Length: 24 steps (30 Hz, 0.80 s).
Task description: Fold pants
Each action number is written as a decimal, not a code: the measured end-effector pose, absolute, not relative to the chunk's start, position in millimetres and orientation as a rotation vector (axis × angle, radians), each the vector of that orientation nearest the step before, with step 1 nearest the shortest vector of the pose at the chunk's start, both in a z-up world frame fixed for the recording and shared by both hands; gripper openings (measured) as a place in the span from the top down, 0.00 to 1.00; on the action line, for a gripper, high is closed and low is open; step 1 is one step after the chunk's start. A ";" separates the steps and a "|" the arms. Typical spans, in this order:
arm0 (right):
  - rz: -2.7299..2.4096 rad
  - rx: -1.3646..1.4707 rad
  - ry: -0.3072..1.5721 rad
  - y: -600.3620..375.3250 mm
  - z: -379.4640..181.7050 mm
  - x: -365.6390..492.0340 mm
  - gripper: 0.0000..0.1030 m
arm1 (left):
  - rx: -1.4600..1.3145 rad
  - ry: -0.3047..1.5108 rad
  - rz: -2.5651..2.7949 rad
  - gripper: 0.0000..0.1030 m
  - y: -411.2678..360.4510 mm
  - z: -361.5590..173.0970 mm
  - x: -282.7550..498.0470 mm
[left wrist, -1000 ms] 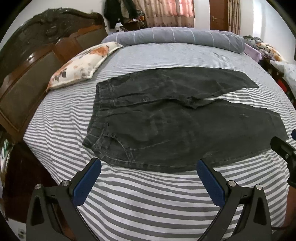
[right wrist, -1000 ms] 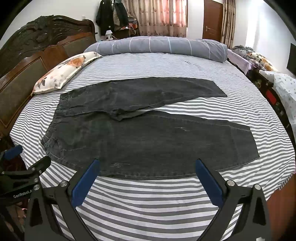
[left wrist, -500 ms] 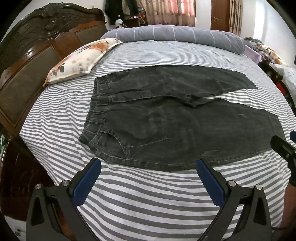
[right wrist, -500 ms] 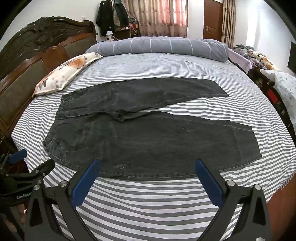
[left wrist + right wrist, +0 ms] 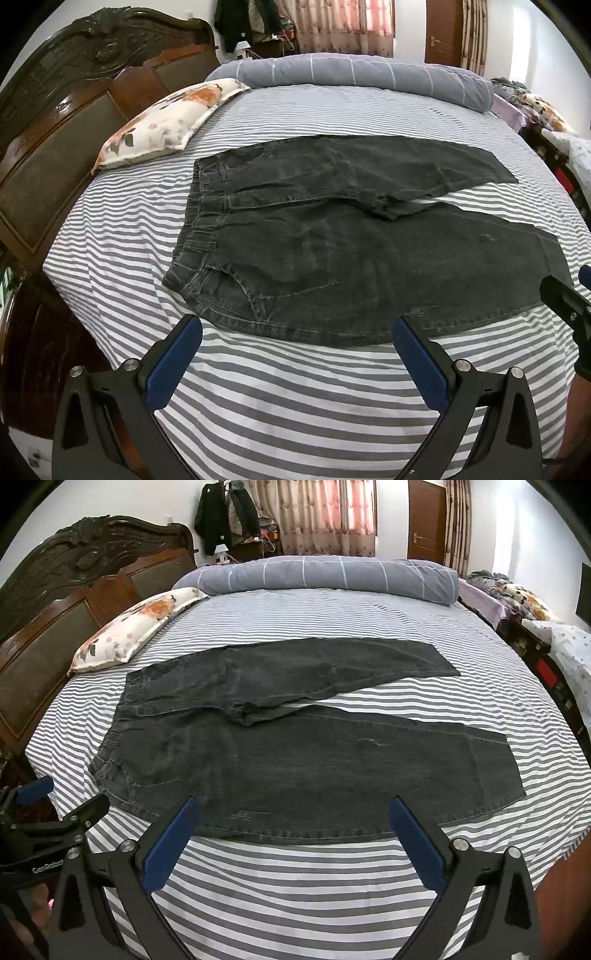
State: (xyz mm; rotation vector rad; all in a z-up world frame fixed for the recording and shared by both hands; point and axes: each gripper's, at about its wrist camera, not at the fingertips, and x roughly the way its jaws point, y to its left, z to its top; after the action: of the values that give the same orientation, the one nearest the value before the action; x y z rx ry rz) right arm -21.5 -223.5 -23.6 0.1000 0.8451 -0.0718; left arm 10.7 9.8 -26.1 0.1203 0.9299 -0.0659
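Dark grey jeans (image 5: 332, 251) lie flat on the striped bed, waistband to the left, both legs spread to the right; they also show in the right wrist view (image 5: 303, 746). My left gripper (image 5: 295, 332) is open and empty, just short of the jeans' near edge by the hip pocket. My right gripper (image 5: 291, 812) is open and empty, over the near edge of the near leg. Each gripper shows at the edge of the other's view: the right one (image 5: 569, 299) and the left one (image 5: 62, 808).
The grey-and-white striped sheet (image 5: 295, 406) covers the bed. A floral pillow (image 5: 166, 122) and a grey rolled duvet (image 5: 351, 74) lie at the far side. A carved wooden headboard (image 5: 74, 110) stands on the left. Furniture crowds the right side (image 5: 546, 657).
Both grippers have moved slightly forward towards the jeans' near edge. The left view has shifted a little to the left. The jeans have not moved.
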 end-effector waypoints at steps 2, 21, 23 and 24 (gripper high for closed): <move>-0.073 0.101 0.845 -223.6 -23.4 -21.8 0.01 | 0.123 0.926 -0.068 0.01 9.1 -25.9 10.8; -0.065 0.099 0.835 -219.4 -19.5 -22.2 0.03 | 0.145 0.894 -0.061 0.01 9.7 -19.9 7.2; -0.065 0.095 0.830 -218.1 -17.2 -22.7 0.03 | 0.148 0.890 -0.064 0.01 9.0 -17.5 5.7; -0.064 0.094 0.828 -217.9 -16.2 -22.7 0.03 | 0.146 0.888 -0.066 0.01 9.2 -16.4 5.0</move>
State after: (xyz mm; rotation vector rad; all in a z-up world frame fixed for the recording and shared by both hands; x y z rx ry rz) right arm -22.7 -217.9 -16.2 0.0939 0.8276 -0.0639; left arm 5.0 9.2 -16.4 0.1456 0.8876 -0.0665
